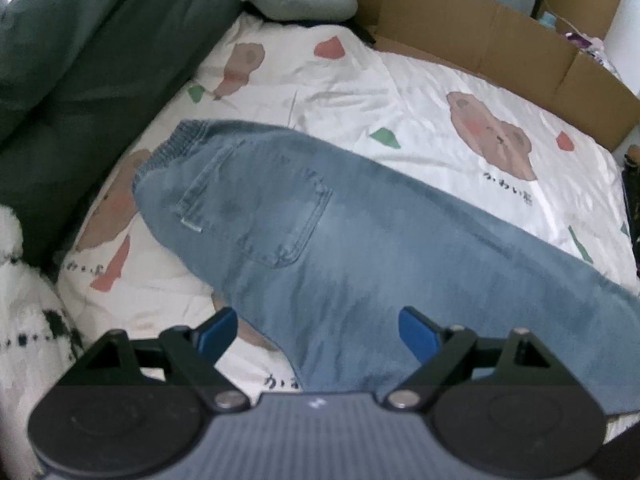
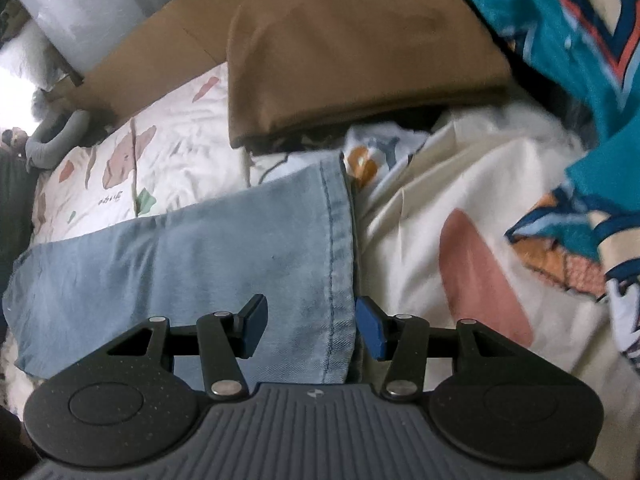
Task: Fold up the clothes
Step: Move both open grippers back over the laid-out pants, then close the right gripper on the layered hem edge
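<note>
A: Your jeans (image 1: 320, 248) lie flat on the bed (image 1: 420, 92), back pocket up, waistband towards the green sofa (image 1: 80, 60) and the leg running off to your right. The left gripper (image 1: 318, 336) hangs above the seat with its fingers spread wide and nothing between them.

B: And my right?

A: The right gripper (image 2: 310, 328) sits over the leg hem (image 2: 340, 264), fingers parted and not pressing on the cloth. One blue pad is over the denim, the other just off the edge over the cream sheet (image 2: 420, 200).

B: So what's the risk?

A: If you close there, you may pinch the sheet along with the hem, or catch only the top layer of the leg, and the fold will drag the bedding or come up lopsided.

B: Anything else?

A: The folded brown cloth (image 2: 352, 60) and the teal patterned fabric (image 2: 580, 60) lie near that hem. Swing the leg wide and you could snag them. Your left fingers are over mid-seat, not an edge, so a grip there would bunch the denim.
</note>
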